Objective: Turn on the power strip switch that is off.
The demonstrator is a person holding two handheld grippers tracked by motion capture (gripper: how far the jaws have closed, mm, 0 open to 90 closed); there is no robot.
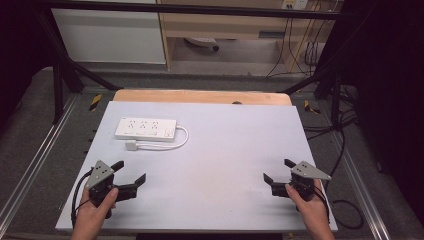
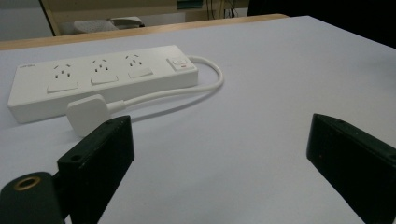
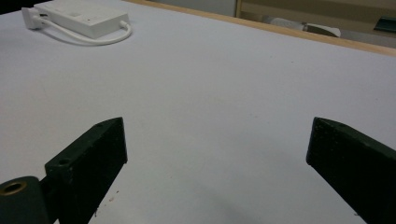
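Power strip (image 1: 145, 129), white, lies flat on the table (image 1: 225, 150), sockets up, in the far-left part of the white top. Three socket groups in a row, with a rocker switch (image 2: 180, 63) at the end where the cord leaves. Its cord (image 1: 181, 140) loops out from that end and curls back along the strip's near edge; the plug (image 2: 88, 113) rests on the table just beside that edge, not inserted anywhere. My reading: the cord is kept short and tidy so the plug sits within easy reach of the sockets.

Left gripper (image 1: 131, 172) is the closer of the two, nearer the person than the strip and apart from it, jaws spread wide, nothing between them. From the left gripper view the plug sits just beyond its left jaw, so this hand looks best placed for a first reach.

Right gripper (image 1: 278, 171) sits well away from the strip, across the table to its right and nearer the person, jaws also wide and empty. It points over bare table, the strip far off in its view.

No containers on the table. Beyond the strip, the table's wooden edge (image 1: 200, 96), then floor and furniture.
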